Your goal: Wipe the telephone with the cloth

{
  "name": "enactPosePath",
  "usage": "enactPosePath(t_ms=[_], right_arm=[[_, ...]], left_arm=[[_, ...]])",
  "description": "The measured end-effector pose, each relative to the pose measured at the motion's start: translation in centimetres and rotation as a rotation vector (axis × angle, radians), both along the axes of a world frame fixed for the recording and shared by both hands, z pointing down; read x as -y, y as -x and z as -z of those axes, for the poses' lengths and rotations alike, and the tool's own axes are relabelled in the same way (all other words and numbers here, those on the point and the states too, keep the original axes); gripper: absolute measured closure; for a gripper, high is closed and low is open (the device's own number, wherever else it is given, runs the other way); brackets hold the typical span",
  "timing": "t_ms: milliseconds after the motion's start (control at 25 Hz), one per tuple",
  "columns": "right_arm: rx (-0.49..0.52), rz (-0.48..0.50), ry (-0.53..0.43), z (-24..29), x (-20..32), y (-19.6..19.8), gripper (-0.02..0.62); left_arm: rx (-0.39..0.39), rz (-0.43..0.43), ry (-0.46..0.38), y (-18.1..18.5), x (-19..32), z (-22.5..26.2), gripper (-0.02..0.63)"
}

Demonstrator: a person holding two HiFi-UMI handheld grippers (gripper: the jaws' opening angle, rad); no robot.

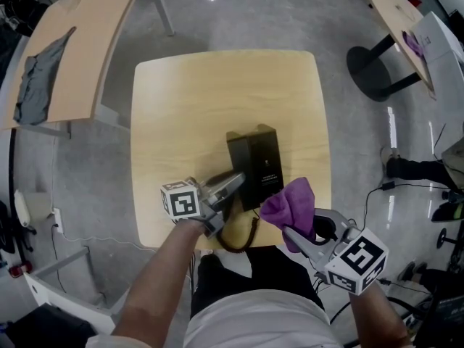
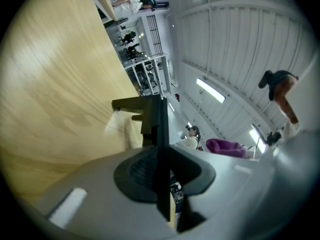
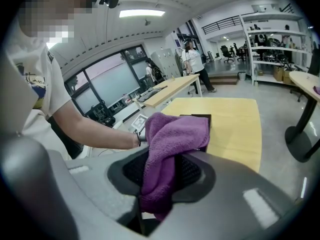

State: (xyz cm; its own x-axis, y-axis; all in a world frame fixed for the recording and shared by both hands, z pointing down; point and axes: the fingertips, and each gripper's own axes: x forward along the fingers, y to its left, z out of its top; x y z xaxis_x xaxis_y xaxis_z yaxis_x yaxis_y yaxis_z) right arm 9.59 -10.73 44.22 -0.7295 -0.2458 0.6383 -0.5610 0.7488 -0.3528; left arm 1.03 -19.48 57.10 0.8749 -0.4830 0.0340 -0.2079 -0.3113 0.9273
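The hard, smooth telephone [image 1: 255, 164] sits near the front of the table [image 1: 188, 100], and I think its side is the best place to hold it; the left gripper [image 1: 230, 187] has its jaws nearly together, pinching a thin black part there, while the right gripper [image 1: 299, 232] squeezes the soft, light cloth [image 1: 290, 203] beside it.

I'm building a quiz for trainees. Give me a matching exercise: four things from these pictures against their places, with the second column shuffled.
Things
1 purple cloth
2 telephone
3 coiled cord
4 grey fabric

Places
A on the curved side table
B on the square table, pinched by the left hand-held gripper
C at the square table's near edge
D clamped in the right hand-held gripper

Pairs: 1-D, 2-B, 3-C, 4-A
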Motion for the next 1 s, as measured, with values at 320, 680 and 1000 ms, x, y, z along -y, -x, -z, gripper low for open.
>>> enactPosePath(t_ms=[320,680,1000], right_arm=[[0.007,0.019,0.008,-0.12,0.15,-0.07,0.482],[0.017,0.020,0.015,-0.15,0.27,-0.41,0.482],[0.037,0.031,0.016,-0.23,-0.13,-0.30,0.482]], left_arm=[[-0.017,-0.013,-0.011,0.01,-0.02,0.12,0.520],[0.006,-0.007,0.006,0.13,-0.01,0.03,0.515],[0.119,0.012,-0.005,0.74,0.08,-0.41,0.466]])
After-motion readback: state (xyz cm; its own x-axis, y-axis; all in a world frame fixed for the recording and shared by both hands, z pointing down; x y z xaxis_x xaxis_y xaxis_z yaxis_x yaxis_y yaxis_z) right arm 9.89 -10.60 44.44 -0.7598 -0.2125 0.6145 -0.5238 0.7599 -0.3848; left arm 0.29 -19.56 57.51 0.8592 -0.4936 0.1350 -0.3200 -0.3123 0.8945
